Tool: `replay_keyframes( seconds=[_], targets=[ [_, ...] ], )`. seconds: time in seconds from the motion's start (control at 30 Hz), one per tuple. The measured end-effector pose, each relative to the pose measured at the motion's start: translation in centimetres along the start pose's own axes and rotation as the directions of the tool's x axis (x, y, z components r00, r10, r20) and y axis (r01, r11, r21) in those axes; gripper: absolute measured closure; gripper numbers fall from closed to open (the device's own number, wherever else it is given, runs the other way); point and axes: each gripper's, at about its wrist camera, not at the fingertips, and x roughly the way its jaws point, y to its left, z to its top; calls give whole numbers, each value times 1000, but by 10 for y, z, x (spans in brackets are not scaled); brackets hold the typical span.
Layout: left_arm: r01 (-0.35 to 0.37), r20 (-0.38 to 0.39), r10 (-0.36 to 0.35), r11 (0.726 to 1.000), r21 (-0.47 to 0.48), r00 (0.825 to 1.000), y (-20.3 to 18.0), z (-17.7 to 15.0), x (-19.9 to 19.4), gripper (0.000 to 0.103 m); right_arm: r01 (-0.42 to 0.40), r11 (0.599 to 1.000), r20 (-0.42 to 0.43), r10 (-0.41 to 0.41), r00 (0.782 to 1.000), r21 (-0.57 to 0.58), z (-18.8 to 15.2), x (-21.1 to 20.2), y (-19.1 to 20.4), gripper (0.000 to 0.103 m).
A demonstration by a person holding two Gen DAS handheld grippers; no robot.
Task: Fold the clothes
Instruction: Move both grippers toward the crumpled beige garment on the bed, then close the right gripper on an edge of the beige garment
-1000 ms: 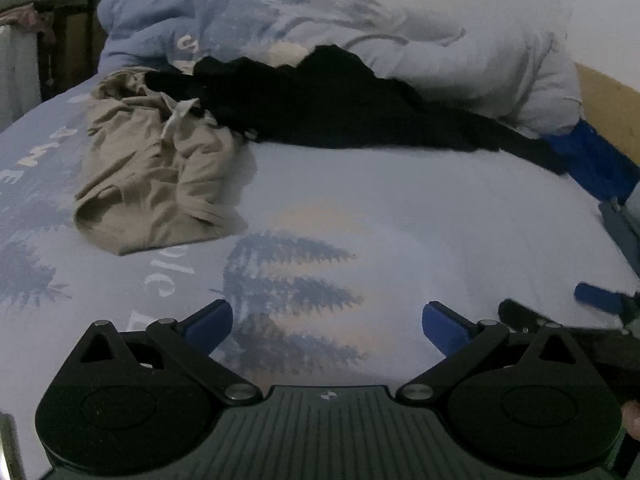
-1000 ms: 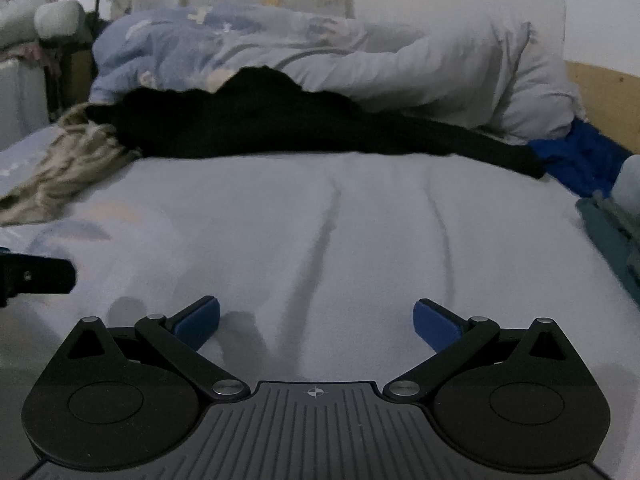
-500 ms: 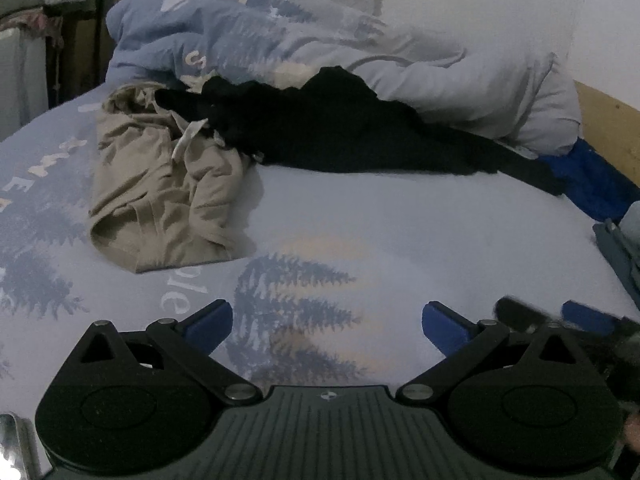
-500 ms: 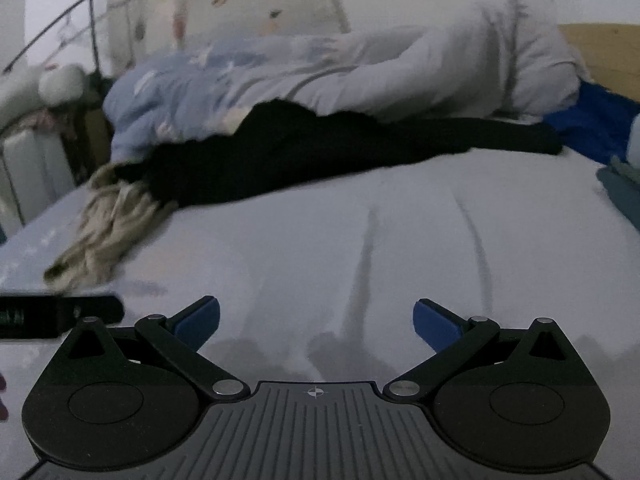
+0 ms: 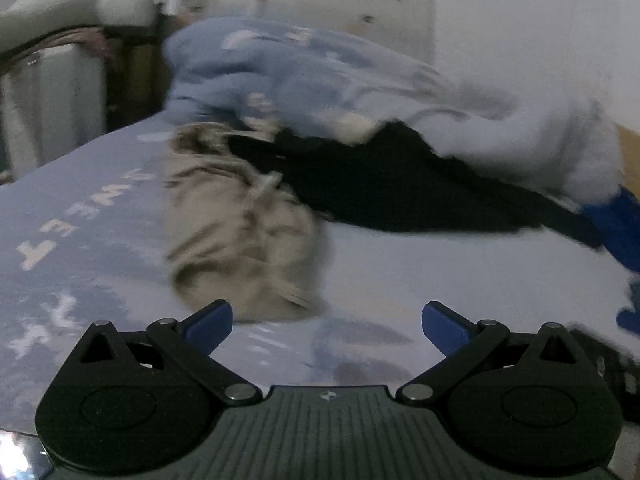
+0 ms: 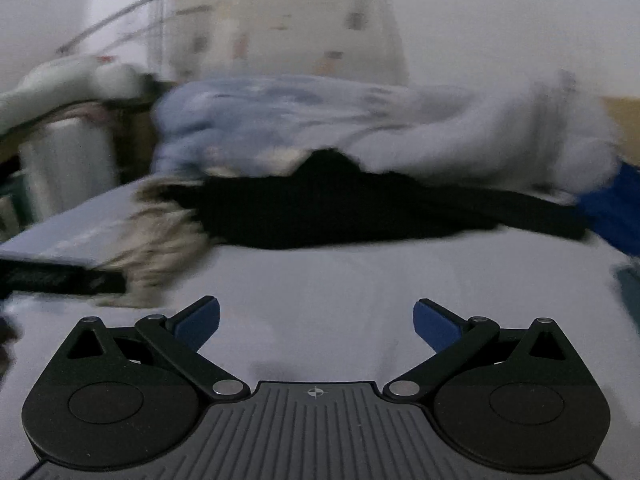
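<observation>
A bed [image 5: 440, 280] covered by a pale blue sheet printed with trees and white lettering carries a crumpled beige garment [image 5: 240, 240], a black garment [image 5: 400, 184] touching it, a heaped light blue duvet [image 5: 320, 76] behind, and dark blue cloth [image 5: 616, 224] at the right edge.

Both views pretty smeared, lots you can't make out

The beige garment [image 5: 240, 236] is motion-blurred in both wrist views, so its folds and edges don't read, and its far end slips under the black garment [image 5: 384, 184]. That black one is just a dark mass, no detail, with its back tucked under the light blue duvet [image 5: 304, 68]. The blue cloth [image 5: 618, 232] gets cut off by the right edge. The dark bar [image 6: 60, 280] at the right view's left edge is cropped and blurry, can't tell what it is.
</observation>
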Motion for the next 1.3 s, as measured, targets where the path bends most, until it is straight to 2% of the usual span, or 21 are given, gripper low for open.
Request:
replay_keyframes(
  seconds=[0.13, 0.27, 0.37, 0.47, 0.53, 0.6, 0.73, 0.83, 1.07, 1.13, 1.2, 1.27, 1.3],
  targets=[
    [-66, 43, 69, 995, -70, 997, 27, 15, -7, 0, -67, 986, -1, 67, 998, -150, 10, 16, 39, 0],
    [-178, 64, 186, 978, -105, 981, 58, 29, -11, 0, -122, 952, -9, 124, 992, -282, 18, 34, 80, 1],
    [-222, 54, 236, 957, -189, 970, 87, 37, -13, 0, -172, 914, -28, 174, 984, -367, 22, 52, 114, 13],
    [-253, 33, 270, 932, -258, 962, 108, 39, -13, 0, -207, 877, -51, 205, 977, -433, 18, 65, 146, 19],
    [-262, 21, 278, 925, -275, 960, 116, 38, -12, 0, -243, 852, -78, 234, 969, -463, 15, 76, 163, 23],
    [-268, 12, 283, 920, -284, 959, 122, 37, -11, 0, -271, 826, -98, 257, 961, -495, 10, 84, 176, 37],
    [-277, -1, 291, 911, -305, 957, 133, 34, -12, 0, -311, 761, -139, 284, 949, -570, 2, 102, 202, 45],
    [-276, -14, 287, 906, -321, 958, 139, 32, -10, 0, -326, 708, -162, 291, 943, -626, -5, 108, 215, 45],
    [-272, -29, 279, 901, -338, 960, 145, 28, -9, 0, -300, 700, -165, 255, 953, -648, -4, 133, 221, 47],
    [-272, -28, 280, 898, -347, 960, 146, 28, -11, 0, -300, 695, -171, 251, 953, -653, -5, 137, 223, 57],
    [-273, -25, 284, 891, -362, 959, 148, 27, -11, 0, -289, 676, -167, 240, 956, -678, -12, 138, 228, 76],
    [-272, -27, 282, 889, -369, 959, 149, 27, -12, 0, -261, 660, -153, 218, 964, -704, -19, 141, 233, 77],
    [-271, -29, 280, 889, -369, 960, 148, 27, -12, 0, -255, 667, -153, 209, 966, -700, -18, 144, 233, 77]
  ],
)
